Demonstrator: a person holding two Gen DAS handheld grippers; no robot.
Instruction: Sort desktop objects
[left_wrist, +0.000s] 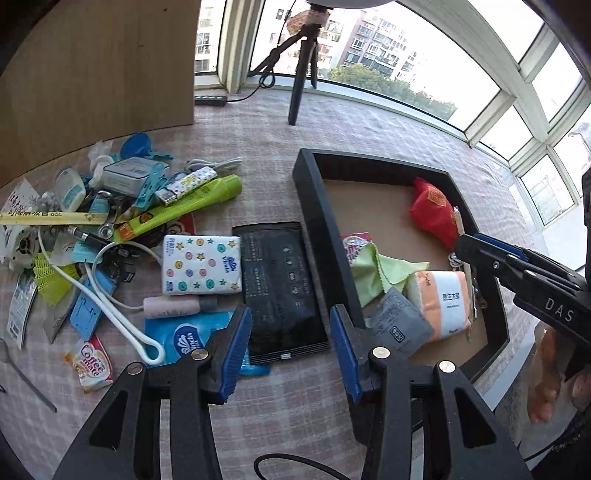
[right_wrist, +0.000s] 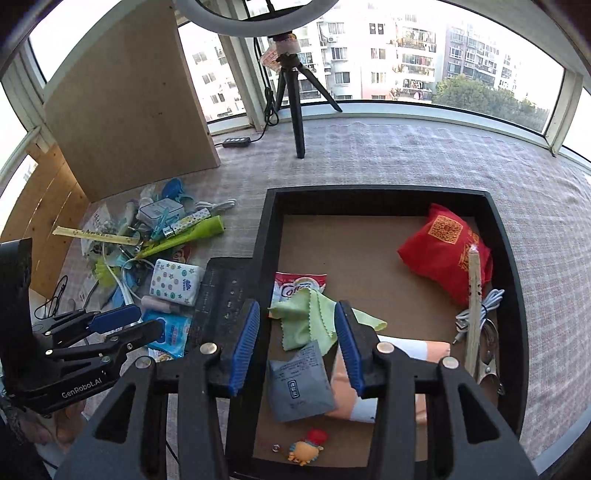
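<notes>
A black tray (left_wrist: 321, 218) (right_wrist: 266, 236) holds a red pouch (left_wrist: 432, 212) (right_wrist: 443, 251), a green cloth (left_wrist: 376, 273) (right_wrist: 306, 321), a grey sachet (left_wrist: 399, 328) (right_wrist: 299, 384) and an orange-white tissue pack (left_wrist: 443, 302). Left of it lie a black packet (left_wrist: 280, 284) (right_wrist: 218, 291), a star-print tissue pack (left_wrist: 201, 265) (right_wrist: 175, 282) and a clutter pile (left_wrist: 110, 206) (right_wrist: 147, 229). My left gripper (left_wrist: 291, 350) (right_wrist: 125, 328) is open and empty above the black packet. My right gripper (right_wrist: 297, 343) is open and empty over the grey sachet in the tray; in the left wrist view (left_wrist: 465, 243) its jaws look close together.
A wooden board (left_wrist: 96, 74) (right_wrist: 125, 122) stands at the back left. A tripod (left_wrist: 301, 74) (right_wrist: 295, 110) and a power strip (right_wrist: 236, 142) stand near the window. A blue tissue packet (left_wrist: 184, 338), a pink tube (left_wrist: 173, 306) and a Coffee mate sachet (left_wrist: 92, 363) lie near my left gripper.
</notes>
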